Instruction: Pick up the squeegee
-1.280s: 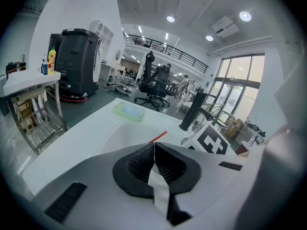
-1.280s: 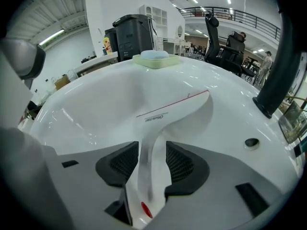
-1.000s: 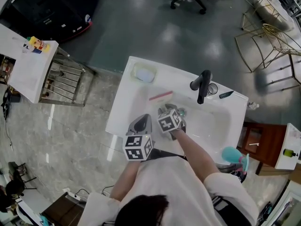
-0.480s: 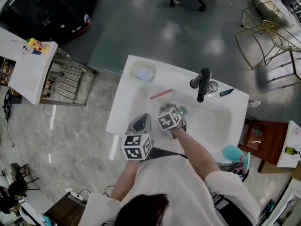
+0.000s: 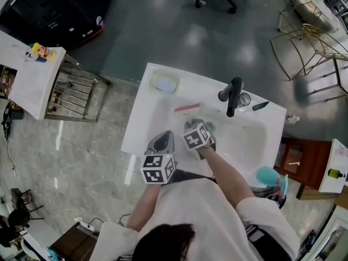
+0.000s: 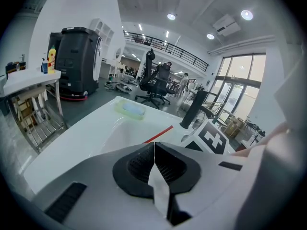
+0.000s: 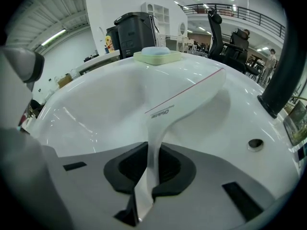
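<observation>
The squeegee (image 7: 187, 97) is white with a red blade edge (image 5: 187, 109) and lies in the white sink basin (image 5: 163, 118). My right gripper (image 7: 153, 164) is shut on its thin white handle; its jaws have just been closing around that handle. In the head view the right gripper (image 5: 200, 126) reaches into the basin just below the blade. At the sink's front rim my left gripper (image 5: 164, 139) is shut with nothing in it, its pads (image 6: 165, 169) touching. From the left gripper view the red blade (image 6: 158, 134) shows beyond the jaws.
A black faucet (image 5: 232, 95) stands at the sink's back right, close to the right gripper. A soap dish (image 5: 166, 85) sits at the back left corner. The drain hole (image 7: 255, 143) is right of the squeegee. A metal rack (image 5: 73, 94) stands left of the sink.
Both hands keep their places at the sink. The head view shows no clear difference in the squeegee's position.
</observation>
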`<move>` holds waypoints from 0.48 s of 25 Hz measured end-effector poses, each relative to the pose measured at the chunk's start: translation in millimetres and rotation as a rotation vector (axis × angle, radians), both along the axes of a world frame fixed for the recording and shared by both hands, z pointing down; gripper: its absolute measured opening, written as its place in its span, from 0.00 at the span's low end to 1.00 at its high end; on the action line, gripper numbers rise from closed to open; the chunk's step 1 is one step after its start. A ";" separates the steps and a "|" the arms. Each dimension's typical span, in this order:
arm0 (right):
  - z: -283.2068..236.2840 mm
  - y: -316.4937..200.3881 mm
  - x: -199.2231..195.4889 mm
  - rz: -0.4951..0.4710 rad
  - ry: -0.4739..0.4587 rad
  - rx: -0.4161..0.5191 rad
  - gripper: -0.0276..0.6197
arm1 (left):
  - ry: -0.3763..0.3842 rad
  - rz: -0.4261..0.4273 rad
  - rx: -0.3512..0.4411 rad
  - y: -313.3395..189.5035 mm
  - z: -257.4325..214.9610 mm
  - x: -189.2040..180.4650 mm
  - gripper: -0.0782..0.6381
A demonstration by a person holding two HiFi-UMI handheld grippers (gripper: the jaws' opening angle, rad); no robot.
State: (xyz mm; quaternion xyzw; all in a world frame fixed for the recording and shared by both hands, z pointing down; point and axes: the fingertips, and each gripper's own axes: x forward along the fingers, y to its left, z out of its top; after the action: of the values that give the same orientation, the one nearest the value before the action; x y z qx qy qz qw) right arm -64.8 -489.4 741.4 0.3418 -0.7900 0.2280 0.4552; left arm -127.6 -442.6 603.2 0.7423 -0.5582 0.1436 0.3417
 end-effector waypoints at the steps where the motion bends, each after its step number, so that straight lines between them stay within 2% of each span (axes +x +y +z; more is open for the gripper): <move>1: -0.8 0.7 -0.3 -0.003 -0.005 -0.001 0.12 | 0.001 0.001 0.001 0.0 -0.2 0.4 0.15; 12: -11.2 4.8 -1.1 0.016 -0.053 -0.012 0.09 | 0.008 0.013 0.011 2.5 -1.3 2.5 0.15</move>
State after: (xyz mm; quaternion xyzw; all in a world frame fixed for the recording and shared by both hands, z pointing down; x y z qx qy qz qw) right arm -65.9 -484.6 730.2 0.3394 -0.7976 0.2453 0.4342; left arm -125.1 -440.1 601.8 0.7484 -0.5527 0.1401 0.3389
